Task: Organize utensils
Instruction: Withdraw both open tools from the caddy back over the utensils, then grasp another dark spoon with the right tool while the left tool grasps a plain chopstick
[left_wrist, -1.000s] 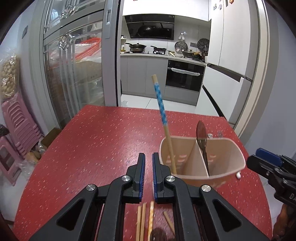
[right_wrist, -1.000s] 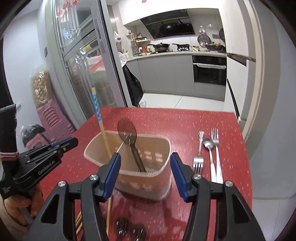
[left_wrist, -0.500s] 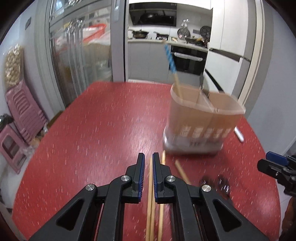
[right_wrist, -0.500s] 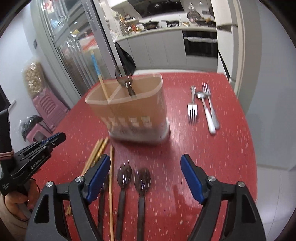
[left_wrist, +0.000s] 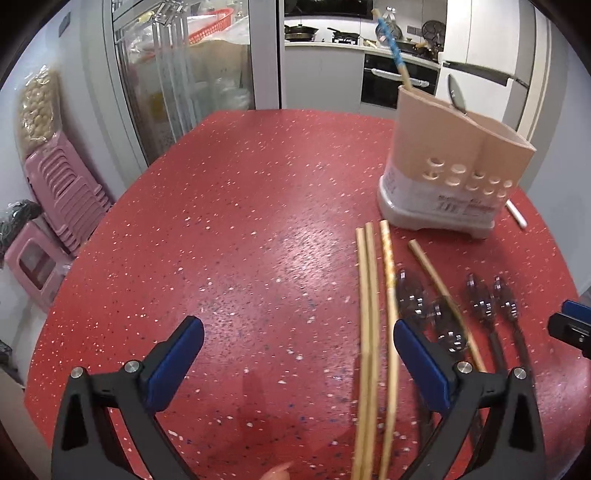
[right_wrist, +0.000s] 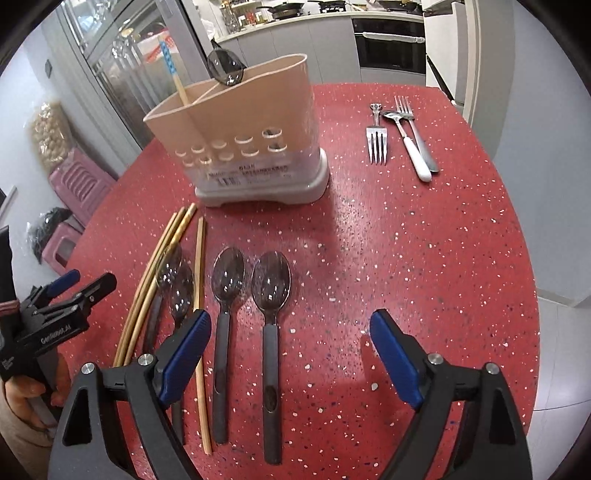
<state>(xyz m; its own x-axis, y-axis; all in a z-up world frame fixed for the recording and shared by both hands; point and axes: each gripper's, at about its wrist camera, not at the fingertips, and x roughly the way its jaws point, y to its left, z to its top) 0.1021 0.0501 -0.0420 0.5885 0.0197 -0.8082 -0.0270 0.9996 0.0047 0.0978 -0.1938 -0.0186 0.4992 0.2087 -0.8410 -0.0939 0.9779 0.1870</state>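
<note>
A beige utensil holder (left_wrist: 454, 170) (right_wrist: 243, 133) stands on the red table and holds a blue-patterned chopstick (left_wrist: 393, 48) and a dark spoon (right_wrist: 224, 69). Several wooden chopsticks (left_wrist: 369, 325) (right_wrist: 155, 280) and dark plastic spoons (right_wrist: 271, 295) (left_wrist: 480, 302) lie in front of it. My left gripper (left_wrist: 297, 343) is open and empty above the table, left of the chopsticks. My right gripper (right_wrist: 288, 336) is open and empty above the spoon handles.
Two metal forks (right_wrist: 376, 144) and a white-handled spoon (right_wrist: 410, 144) lie at the table's right side. The red table (left_wrist: 229, 229) has a rounded edge. Pink stools (left_wrist: 62, 199) stand on the floor to the left. A kitchen lies behind.
Both grippers have pulled back from the holder and dropped toward the loose utensils. My left gripper has opened from shut. My right gripper has opened wider.
</note>
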